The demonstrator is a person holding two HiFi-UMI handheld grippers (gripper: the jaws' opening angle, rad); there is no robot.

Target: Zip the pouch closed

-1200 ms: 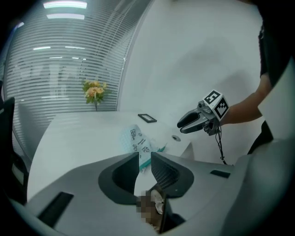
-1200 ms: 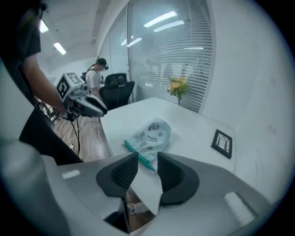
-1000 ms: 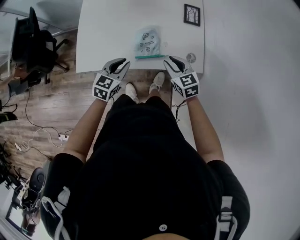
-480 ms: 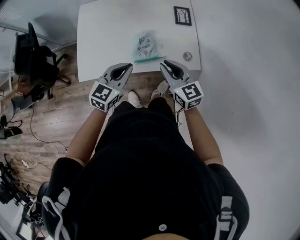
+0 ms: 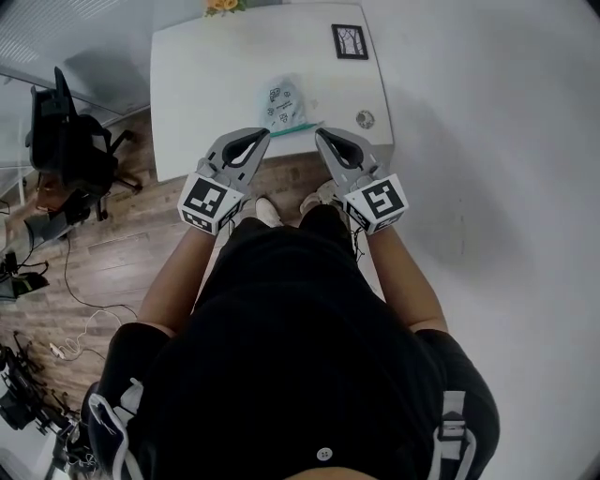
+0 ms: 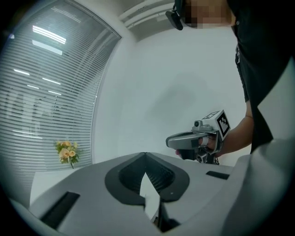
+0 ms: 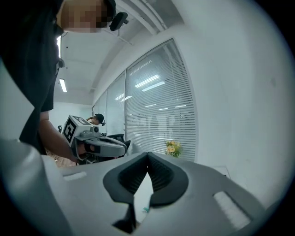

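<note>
The clear pouch (image 5: 281, 98), with printed cards inside and a green zip strip (image 5: 296, 127) along its near edge, lies flat on the white table (image 5: 206, 84) close to the front edge. Both grippers hang in the air in front of the table, above the floor, and touch nothing. My left gripper (image 5: 264, 133) is shut and empty, just left of the zip strip. My right gripper (image 5: 319, 134) is just right of it. Its jaws have just been closing and now meet with nothing between them. The left gripper view shows its own closed tips (image 6: 145, 155), and the right gripper view its own (image 7: 147, 155).
A small framed picture (image 5: 349, 41) and a little round object (image 5: 365, 119) sit on the table's right side. Flowers (image 5: 221, 6) stand at the back edge. An office chair (image 5: 66, 131) and cables are on the wooden floor at the left. My shoes (image 5: 266, 208) are under the table's edge.
Both grippers have risen towards the camera and look larger. Their tips have drawn nearer to each other, and the right jaws have come together.
</note>
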